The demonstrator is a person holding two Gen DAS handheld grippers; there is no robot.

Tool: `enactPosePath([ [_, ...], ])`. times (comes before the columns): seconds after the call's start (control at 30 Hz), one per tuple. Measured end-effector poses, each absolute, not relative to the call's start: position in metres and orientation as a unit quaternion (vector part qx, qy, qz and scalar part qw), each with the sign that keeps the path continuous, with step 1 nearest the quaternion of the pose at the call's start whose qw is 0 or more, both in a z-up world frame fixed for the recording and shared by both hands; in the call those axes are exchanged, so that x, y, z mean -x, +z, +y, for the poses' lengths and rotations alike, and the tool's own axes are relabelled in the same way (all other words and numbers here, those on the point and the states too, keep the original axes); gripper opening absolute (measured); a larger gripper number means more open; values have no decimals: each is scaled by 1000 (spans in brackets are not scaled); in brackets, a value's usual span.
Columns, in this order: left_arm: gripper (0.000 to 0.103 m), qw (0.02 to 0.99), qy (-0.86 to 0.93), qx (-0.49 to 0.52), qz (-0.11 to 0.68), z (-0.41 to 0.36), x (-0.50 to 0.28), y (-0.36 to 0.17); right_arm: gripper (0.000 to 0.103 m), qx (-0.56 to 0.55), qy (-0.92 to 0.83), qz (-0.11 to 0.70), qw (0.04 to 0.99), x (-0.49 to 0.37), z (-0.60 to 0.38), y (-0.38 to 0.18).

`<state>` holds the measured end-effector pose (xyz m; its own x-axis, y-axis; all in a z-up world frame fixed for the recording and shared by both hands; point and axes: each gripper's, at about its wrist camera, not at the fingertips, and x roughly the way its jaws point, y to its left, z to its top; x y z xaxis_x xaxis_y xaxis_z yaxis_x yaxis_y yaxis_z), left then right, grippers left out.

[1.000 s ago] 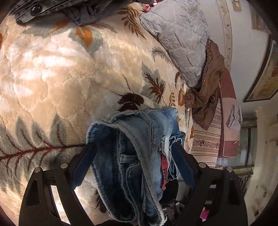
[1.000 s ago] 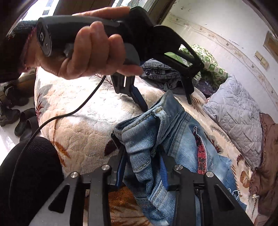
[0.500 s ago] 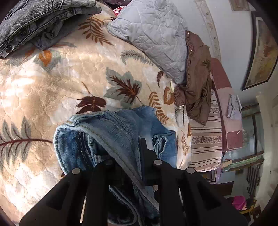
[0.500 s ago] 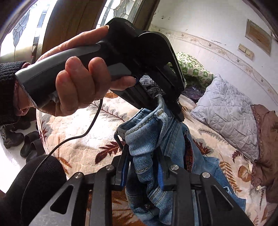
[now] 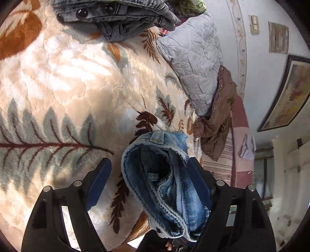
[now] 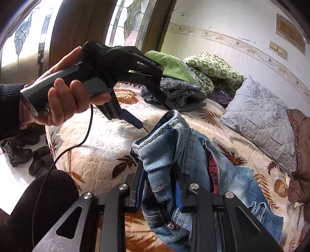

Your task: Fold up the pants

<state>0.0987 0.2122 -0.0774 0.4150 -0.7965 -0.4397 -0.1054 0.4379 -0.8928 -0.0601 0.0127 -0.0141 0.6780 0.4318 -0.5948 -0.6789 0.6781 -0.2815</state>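
Observation:
The blue denim pants (image 6: 174, 147) hang bunched above the leaf-patterned bed. My right gripper (image 6: 158, 178) is shut on the waistband, which sticks up between its fingers. In the left wrist view my left gripper (image 5: 149, 168) is open; the folded waistband (image 5: 160, 174) sits between its spread fingers, against the right finger (image 5: 197, 174). In the right wrist view the left gripper (image 6: 155, 114) is held by a hand just left of the waistband tip. The legs (image 6: 251, 193) trail down to the right on the bed.
A cream blanket with leaf print (image 5: 67, 97) covers the bed. Folded grey jeans (image 5: 116, 17) lie at its far end, beside a grey quilted pillow (image 5: 195, 62) and a brown garment (image 5: 219, 120). Shoes (image 6: 29, 155) stand on the floor at left.
My left gripper was shut on the waistband half a second ago and has now opened, as it was one second ago. The right gripper keeps its hold.

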Motion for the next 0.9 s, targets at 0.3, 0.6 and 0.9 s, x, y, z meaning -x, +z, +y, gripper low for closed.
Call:
enactPosePath([
  [0.3, 81, 671, -339, 542, 376, 212, -93, -90, 27, 268, 313, 254, 875, 62, 20, -20],
  [0.6, 73, 715, -291, 427, 471, 185, -114, -72, 27, 281, 312, 257, 871, 61, 29, -25],
  [0.9, 21, 720, -312, 445, 432, 153, -102, -29, 26, 212, 316, 256, 889, 59, -8, 5],
])
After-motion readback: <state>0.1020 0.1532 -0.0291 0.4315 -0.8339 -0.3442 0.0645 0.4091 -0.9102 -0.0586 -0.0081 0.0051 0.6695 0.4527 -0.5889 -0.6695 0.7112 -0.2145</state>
